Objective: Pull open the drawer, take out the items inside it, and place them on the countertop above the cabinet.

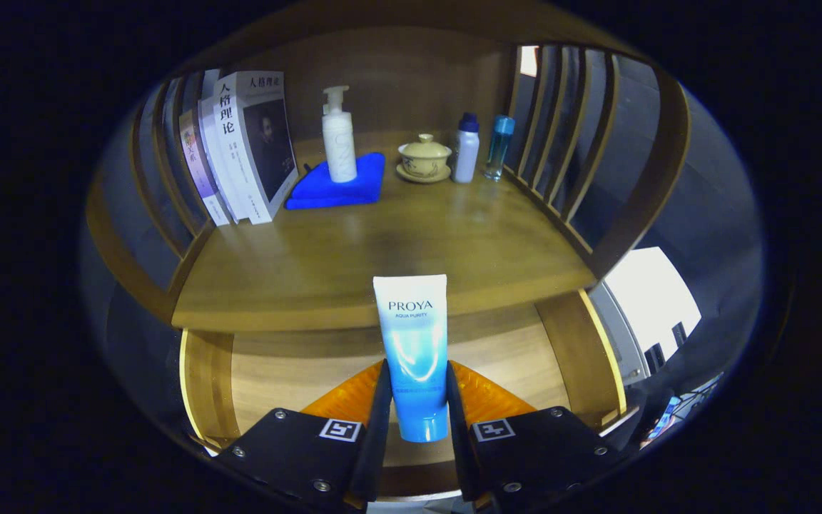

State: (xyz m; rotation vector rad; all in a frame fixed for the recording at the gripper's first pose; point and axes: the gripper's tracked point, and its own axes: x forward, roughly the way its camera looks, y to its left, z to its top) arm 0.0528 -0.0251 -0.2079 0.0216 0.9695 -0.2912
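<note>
- Gripper view: tool [418,407] holds the tube [414,350], both fingers [381,407] pressed on its lower body, cap end down, long axis upright.
- Tube sits above the open drawer [268,371]; table [382,250] lies just beyond and above the tube, bare in front of the blue cloth [340,185].
- Judged next: lift forward onto the table.

Home nook (wooden): books [240,150], tea bowl [424,157].

Tool-mounted fisheye looks forward over open drawer [411,364] toward countertop [354,264].
</note>
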